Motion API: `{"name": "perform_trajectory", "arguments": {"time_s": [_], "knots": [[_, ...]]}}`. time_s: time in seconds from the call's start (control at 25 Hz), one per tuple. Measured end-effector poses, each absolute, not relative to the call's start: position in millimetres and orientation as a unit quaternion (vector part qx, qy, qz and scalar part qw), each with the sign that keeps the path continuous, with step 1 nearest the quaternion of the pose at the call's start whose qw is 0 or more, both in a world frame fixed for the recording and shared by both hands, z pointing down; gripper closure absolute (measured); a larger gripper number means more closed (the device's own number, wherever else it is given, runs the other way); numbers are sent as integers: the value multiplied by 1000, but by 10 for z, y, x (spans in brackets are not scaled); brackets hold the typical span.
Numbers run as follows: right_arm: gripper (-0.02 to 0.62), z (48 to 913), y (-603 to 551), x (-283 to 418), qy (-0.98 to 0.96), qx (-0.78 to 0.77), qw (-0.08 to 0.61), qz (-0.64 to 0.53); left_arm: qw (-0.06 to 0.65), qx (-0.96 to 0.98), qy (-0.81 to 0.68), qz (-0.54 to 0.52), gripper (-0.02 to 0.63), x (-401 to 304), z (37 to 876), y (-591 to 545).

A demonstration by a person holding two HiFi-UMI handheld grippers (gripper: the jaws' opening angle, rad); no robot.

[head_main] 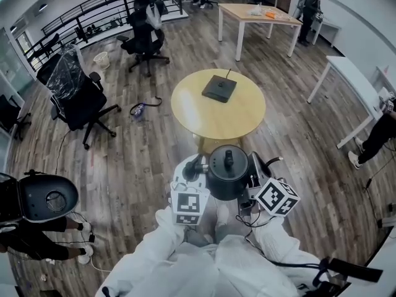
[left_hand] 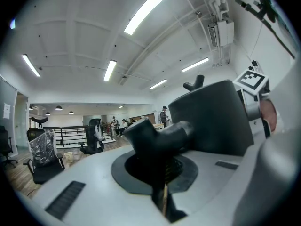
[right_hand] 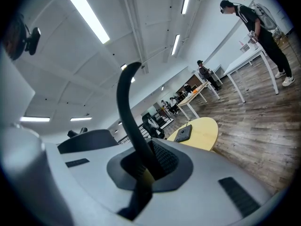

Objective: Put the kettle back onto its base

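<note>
As left gripper (head_main: 193, 166) clamps spout (left_hand: 155, 135) & right gripper (head_main: 260, 169) clamps handle (right_hand: 129, 112), kettle (head_main: 228, 173) hangs short of table (head_main: 185, 113); keep it level, centre over base (head_main: 219, 89) at 12 o'clock, lower slowly.

Illumination is bright and even, supplied by ceiling strip lights (left_hand: 146, 6) overhead; the nearest tubes burn out to white glare. Shadows are soft, with only a faint one on the floor (head_main: 136, 159) beneath the round table (head_main: 241, 119). The head view bows strongly at its edges. Both gripper views have black vignetted corners. Near surfaces are out of focus, the kettle (left_hand: 211, 119) included; the far room is sharper.
</note>
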State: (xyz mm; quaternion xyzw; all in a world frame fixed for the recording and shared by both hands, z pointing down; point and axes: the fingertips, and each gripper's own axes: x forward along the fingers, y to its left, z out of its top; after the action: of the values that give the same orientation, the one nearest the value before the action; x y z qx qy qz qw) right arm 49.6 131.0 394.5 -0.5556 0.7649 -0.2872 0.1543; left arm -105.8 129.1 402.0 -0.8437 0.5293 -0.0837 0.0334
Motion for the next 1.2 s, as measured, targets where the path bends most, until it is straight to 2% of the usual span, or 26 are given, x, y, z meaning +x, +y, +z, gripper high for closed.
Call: {"name": "perform_trajectory", "arguments": {"time_s": [1.2], "knots": [[584, 3963, -700, 1337, 783, -531, 144, -290, 28, -828, 552, -88, 603, -211, 4046, -583]]}}
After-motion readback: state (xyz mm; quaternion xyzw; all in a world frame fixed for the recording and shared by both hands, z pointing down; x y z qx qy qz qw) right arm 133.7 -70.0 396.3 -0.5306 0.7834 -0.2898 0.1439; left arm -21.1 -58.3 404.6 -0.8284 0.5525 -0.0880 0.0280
